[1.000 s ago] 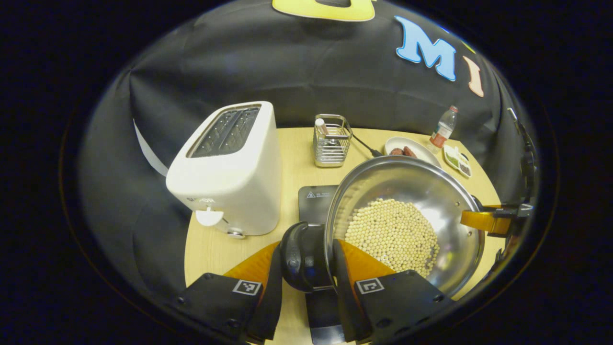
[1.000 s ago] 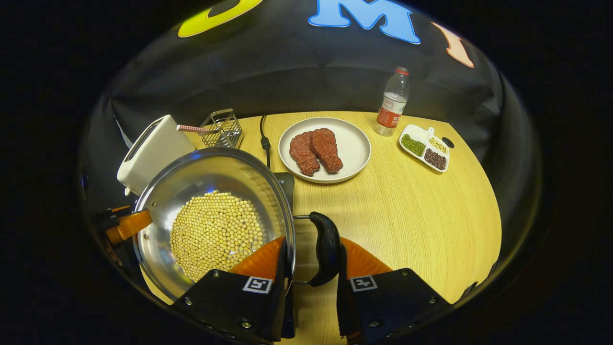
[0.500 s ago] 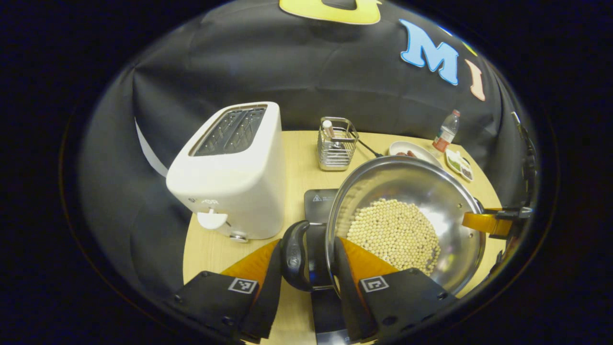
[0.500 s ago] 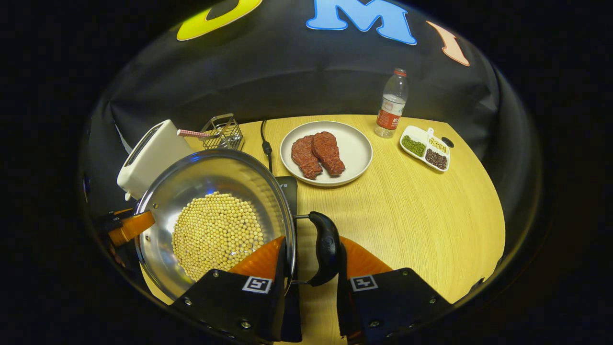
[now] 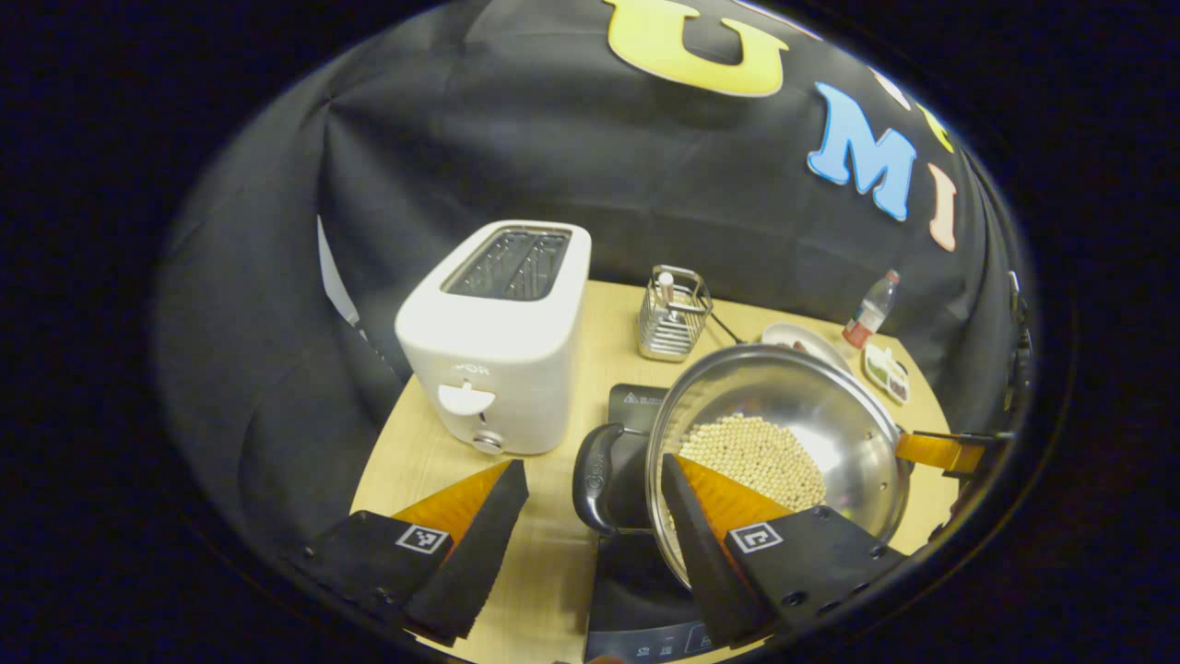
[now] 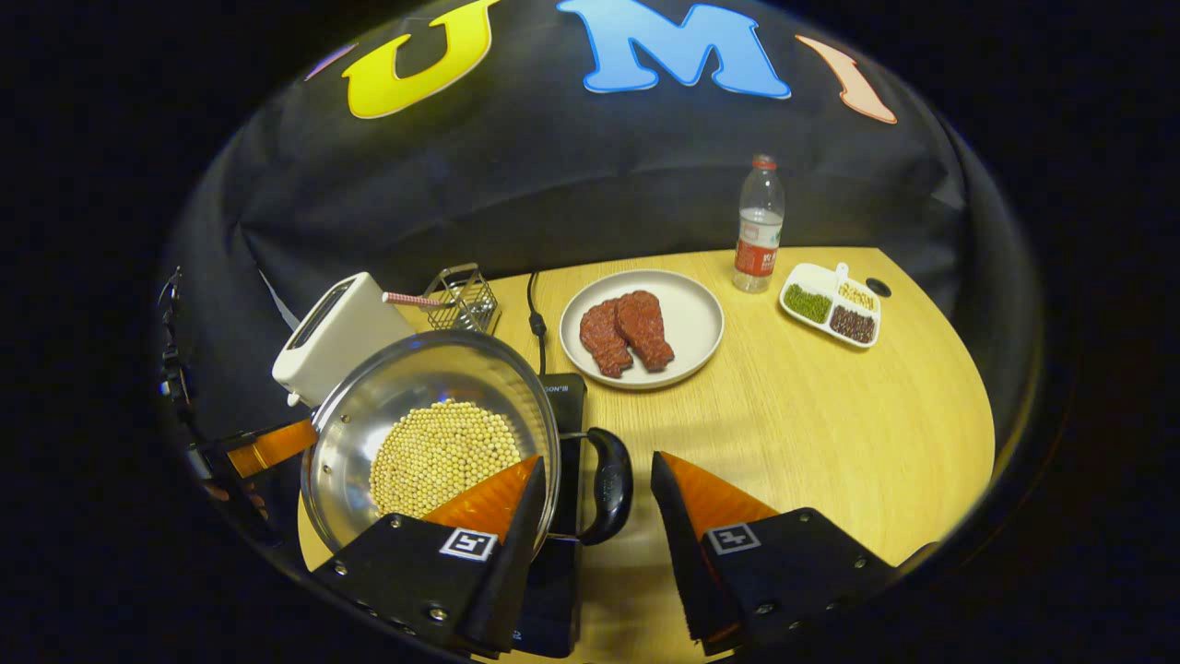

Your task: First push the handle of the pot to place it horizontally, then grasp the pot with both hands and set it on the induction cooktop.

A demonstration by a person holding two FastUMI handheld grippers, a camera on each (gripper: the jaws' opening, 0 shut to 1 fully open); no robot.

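Pot (image 6: pixel 433 433): a steel pan holding a bed of pale round beans (image 6: pixel 442 452); it sits on the black induction cooktop (image 6: pixel 553 590), which shows beneath it at the near left of the wooden table (image 6: pixel 830 443).

Pot handles: one black loop handle (image 6: pixel 604 484) juts from the pot's right side in the right gripper view; the other (image 5: pixel 599 475) juts from its left side in the left gripper view. Both lie level.

My right tongs (image 6: pixel 590 503): released. The fingers stand spread to either side of the handle and do not press on it; one finger lies over the pot's rim.

My left tongs (image 5: pixel 590 512): released likewise. One finger stands well left of the handle, the other over the rim and beans.

Toaster (image 5: pixel 502 337): white, upright, at the far left of the table, just beside the pot.

Wire basket (image 5: pixel 673 314): behind the pot, with a striped straw (image 6: pixel 415 300) lying across it.

Cord (image 6: pixel 535 318): black, running from the cooktop toward the wall.

Plate (image 6: pixel 691 318): round, pale, mid-table on the far side, carrying two pieces of red meat (image 6: pixel 627 332).

Bottle (image 6: pixel 758 226): clear plastic, upright, far right of the plate.

Divided dish (image 6: pixel 830 302): white, to the right of the bottle, with green, dark and pale grains in separate compartments.
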